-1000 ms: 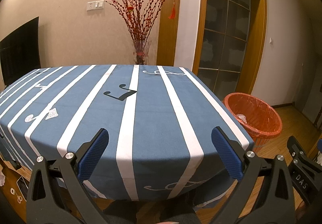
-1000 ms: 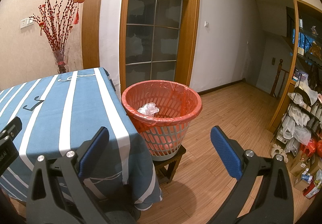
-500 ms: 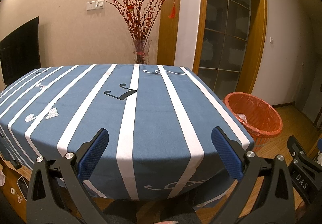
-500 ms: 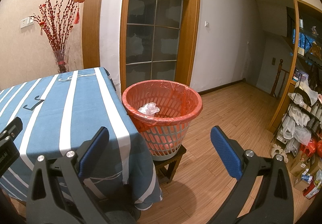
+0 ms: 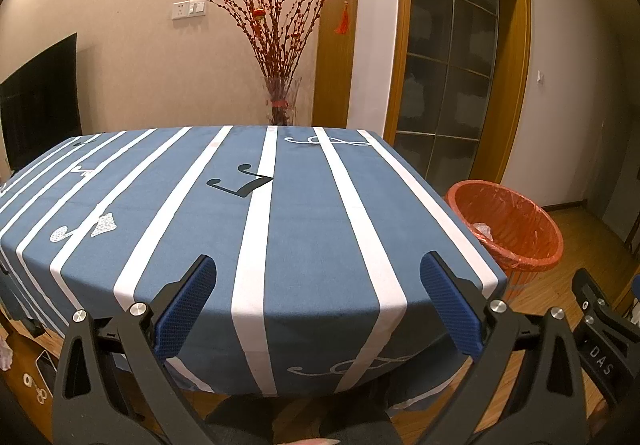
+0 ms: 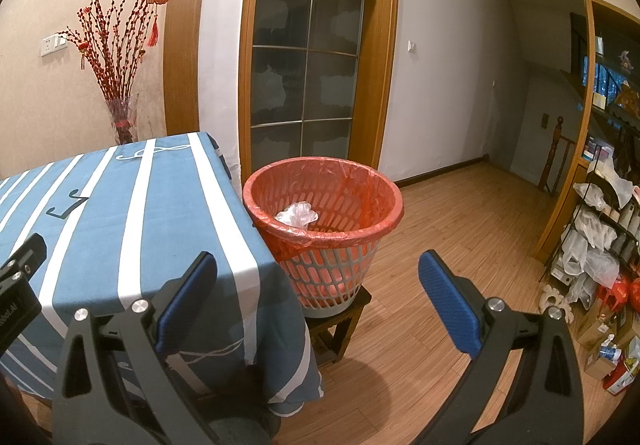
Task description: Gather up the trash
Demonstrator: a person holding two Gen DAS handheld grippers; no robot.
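Crumpled, translucent white plastic trash down inside the red-lined basket, perched on a small dark stool just beside the striped blue surface. Left tongs spread wide, empty, above the surface's near edge. Right tongs likewise apart, gripping nothing.

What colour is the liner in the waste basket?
Red translucent plastic liner over a grey lattice waste basket; clearest in the right wrist view.
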